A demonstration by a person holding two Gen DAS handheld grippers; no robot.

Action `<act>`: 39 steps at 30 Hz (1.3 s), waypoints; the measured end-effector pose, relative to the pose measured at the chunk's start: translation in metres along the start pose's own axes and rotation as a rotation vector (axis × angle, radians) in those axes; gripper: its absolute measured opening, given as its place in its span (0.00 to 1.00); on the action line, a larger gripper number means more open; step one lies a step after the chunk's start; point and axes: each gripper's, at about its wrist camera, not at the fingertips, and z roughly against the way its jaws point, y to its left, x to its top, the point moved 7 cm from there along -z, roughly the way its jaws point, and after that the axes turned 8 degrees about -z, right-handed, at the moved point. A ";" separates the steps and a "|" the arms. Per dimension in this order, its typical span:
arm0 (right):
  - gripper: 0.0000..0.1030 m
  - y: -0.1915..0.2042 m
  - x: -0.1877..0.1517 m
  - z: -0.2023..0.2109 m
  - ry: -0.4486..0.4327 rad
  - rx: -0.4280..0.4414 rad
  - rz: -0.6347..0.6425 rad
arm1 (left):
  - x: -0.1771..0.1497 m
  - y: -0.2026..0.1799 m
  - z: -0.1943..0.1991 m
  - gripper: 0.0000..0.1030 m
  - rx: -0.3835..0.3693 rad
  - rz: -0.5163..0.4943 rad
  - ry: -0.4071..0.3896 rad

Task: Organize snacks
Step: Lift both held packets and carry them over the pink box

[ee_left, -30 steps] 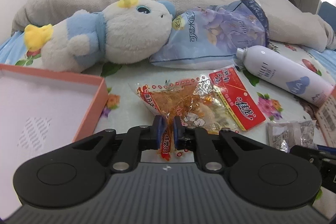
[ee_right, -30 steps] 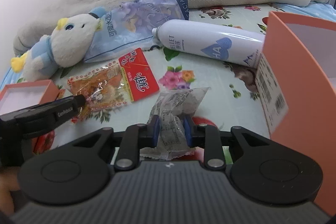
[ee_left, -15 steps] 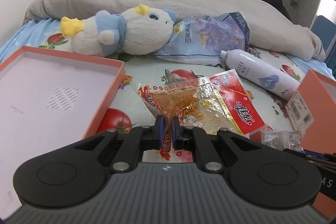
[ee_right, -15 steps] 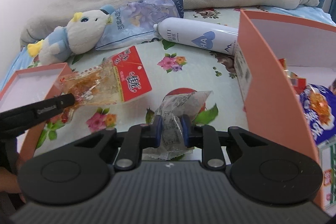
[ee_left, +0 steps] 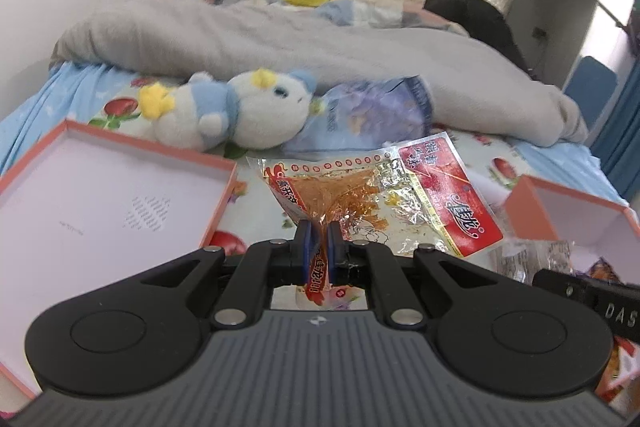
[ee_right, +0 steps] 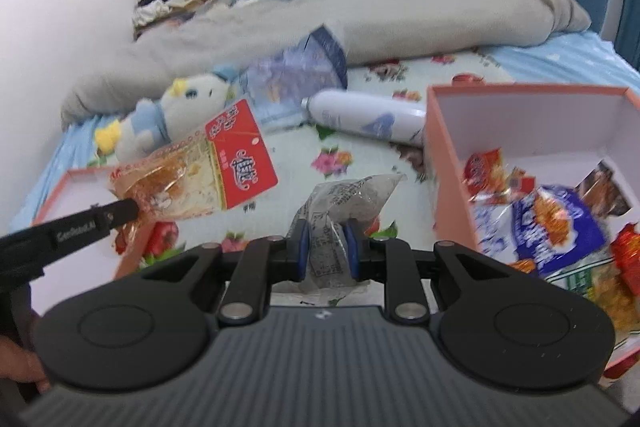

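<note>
My left gripper (ee_left: pixel 319 241) is shut on the corner of a red-and-clear snack packet (ee_left: pixel 380 199) and holds it above the bed; the packet also shows in the right wrist view (ee_right: pixel 200 171). My right gripper (ee_right: pixel 326 251) is shut on a clear crinkled snack bag (ee_right: pixel 340 199), held above the bed left of the orange box (ee_right: pixel 444 163). That box holds several snack packets (ee_right: pixel 552 219). The box shows at the right in the left wrist view (ee_left: pixel 532 203).
An orange box lid (ee_left: pixel 100 211) lies open on the left. A plush toy (ee_left: pixel 232 111), a blue floral bag (ee_left: pixel 372 115) and a white bottle (ee_right: pixel 368 119) lie on the flowered sheet. A grey duvet (ee_left: pixel 300 39) is heaped behind.
Both grippers have risen from the bed with their packets, and the right one has moved toward the orange box, whose inside now shows.
</note>
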 end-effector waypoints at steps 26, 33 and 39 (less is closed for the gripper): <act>0.22 -0.089 0.114 0.123 -0.226 -0.039 -0.103 | 0.124 -0.183 0.099 0.09 -0.275 -0.133 -0.170; 0.22 -0.141 0.114 0.127 -0.228 -0.095 -0.133 | 0.117 -0.236 0.082 0.09 -0.313 -0.172 -0.128; 0.22 -0.179 0.101 0.106 -0.176 -0.129 -0.182 | 0.094 -0.275 0.050 0.09 -0.337 -0.233 -0.046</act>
